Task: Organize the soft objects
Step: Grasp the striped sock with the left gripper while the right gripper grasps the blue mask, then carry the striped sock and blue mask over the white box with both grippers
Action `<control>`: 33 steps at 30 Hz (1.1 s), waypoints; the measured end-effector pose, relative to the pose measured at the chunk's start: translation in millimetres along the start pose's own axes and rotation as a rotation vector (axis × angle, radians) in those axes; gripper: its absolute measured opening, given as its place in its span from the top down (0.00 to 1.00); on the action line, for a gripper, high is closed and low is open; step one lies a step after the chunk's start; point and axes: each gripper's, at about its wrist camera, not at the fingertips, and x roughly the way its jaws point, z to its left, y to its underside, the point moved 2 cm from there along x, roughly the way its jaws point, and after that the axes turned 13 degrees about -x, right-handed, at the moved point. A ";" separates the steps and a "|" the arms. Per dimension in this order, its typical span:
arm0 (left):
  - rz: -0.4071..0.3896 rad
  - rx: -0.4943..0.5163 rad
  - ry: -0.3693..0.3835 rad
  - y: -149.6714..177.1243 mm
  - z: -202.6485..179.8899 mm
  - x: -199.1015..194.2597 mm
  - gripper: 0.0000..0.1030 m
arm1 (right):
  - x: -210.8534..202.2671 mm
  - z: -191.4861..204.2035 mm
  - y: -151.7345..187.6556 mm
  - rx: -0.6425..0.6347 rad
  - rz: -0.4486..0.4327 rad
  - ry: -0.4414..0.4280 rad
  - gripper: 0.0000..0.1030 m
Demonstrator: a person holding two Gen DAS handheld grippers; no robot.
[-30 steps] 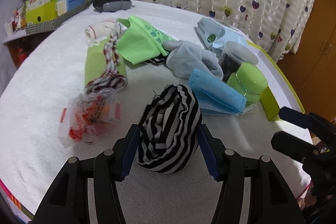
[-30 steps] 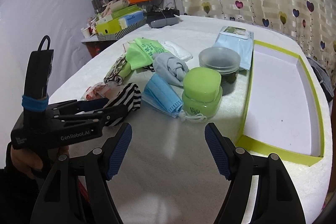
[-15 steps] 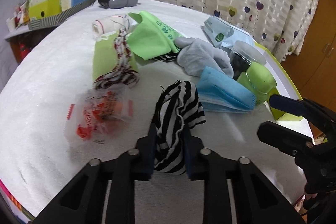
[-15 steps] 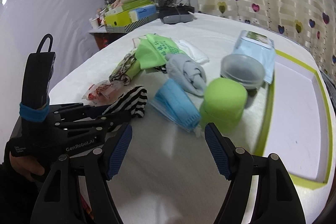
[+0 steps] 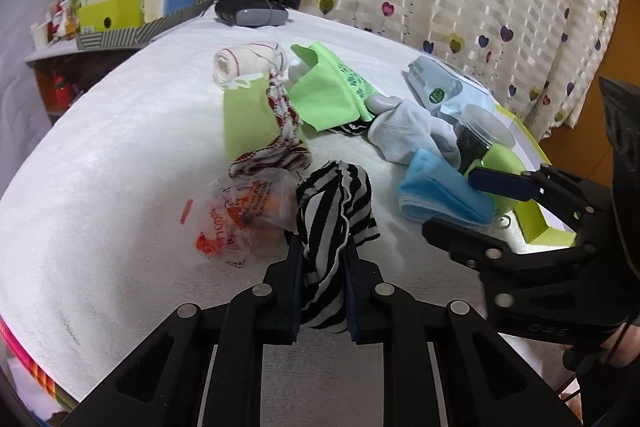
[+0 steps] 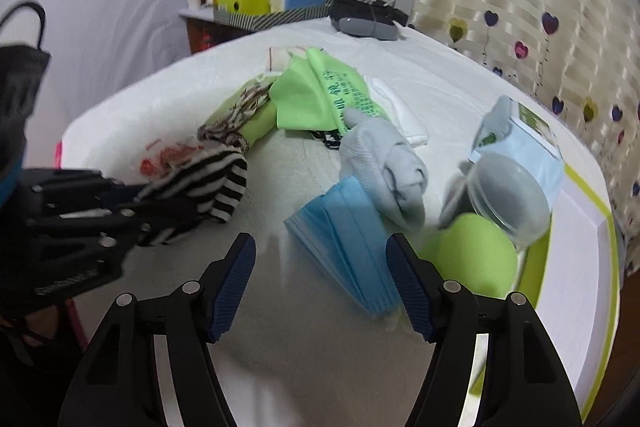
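Observation:
A black-and-white striped cloth (image 5: pixel 336 203) is pinched at its near end by my left gripper (image 5: pixel 322 267), which is shut on it; the rest of the cloth bunches up above the pads. In the right wrist view the same cloth (image 6: pixel 208 187) sticks out of the left gripper (image 6: pixel 120 195). My right gripper (image 6: pixel 320 267) is wide and its jaws are closing. A stack of blue face masks (image 6: pixel 344 239) lies on the white cover between its fingers, untouched by the pads. From the left wrist view the right gripper (image 5: pixel 452 203) hovers by the masks (image 5: pixel 436 195).
Beside the masks lie a grey sock (image 6: pixel 384 163), a green cloth (image 6: pixel 320 95), a green striped sock (image 5: pixel 256 123) and a printed plastic bag (image 5: pixel 240 215). To the right are a green jar (image 6: pixel 468 259), a lidded container (image 6: pixel 508 191), a mask pack (image 6: pixel 524 143) and a green-rimmed tray (image 6: pixel 576 247).
My left gripper closed from wide open onto the striped cloth and squeezed it narrow. My right gripper swung left and rolled, so the blue masks now lie between its fingers.

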 end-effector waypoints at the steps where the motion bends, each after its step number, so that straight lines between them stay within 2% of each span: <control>1: 0.001 -0.003 0.001 0.0 1.2 0.0 0.84 | 2.2 1.4 -1.1 -0.014 0.007 0.010 0.33; 8: 0.000 -0.014 -0.002 1.0 8.3 0.7 0.84 | 18.4 9.4 -6.1 -0.091 0.068 0.081 0.34; 10: 0.000 -0.019 -0.003 2.0 10.6 0.9 0.84 | 21.6 13.3 -6.9 -0.125 0.089 0.112 0.42; 12: 0.001 -0.024 -0.004 2.7 12.3 0.9 0.84 | 26.0 15.2 -6.1 -0.155 0.112 0.137 0.56; 17: 0.000 -0.026 -0.007 2.9 13.6 0.3 0.84 | 27.7 11.0 -6.6 -0.162 0.121 0.164 0.74; 20: -0.006 -0.024 -0.002 2.5 12.2 -1.7 0.84 | 21.1 8.8 -7.0 -0.141 0.099 0.156 0.78; 24: -0.022 -0.026 0.009 2.9 9.2 -8.5 0.84 | 4.5 5.6 -7.3 -0.079 0.034 0.093 0.82; 27: -0.035 -0.025 0.025 2.8 5.9 -15.3 0.86 | -9.6 4.3 -5.3 -0.023 -0.023 0.020 0.82; 33: -0.056 -0.011 0.071 4.0 -8.9 -29.4 0.86 | -37.0 1.8 3.3 0.063 -0.101 -0.044 0.82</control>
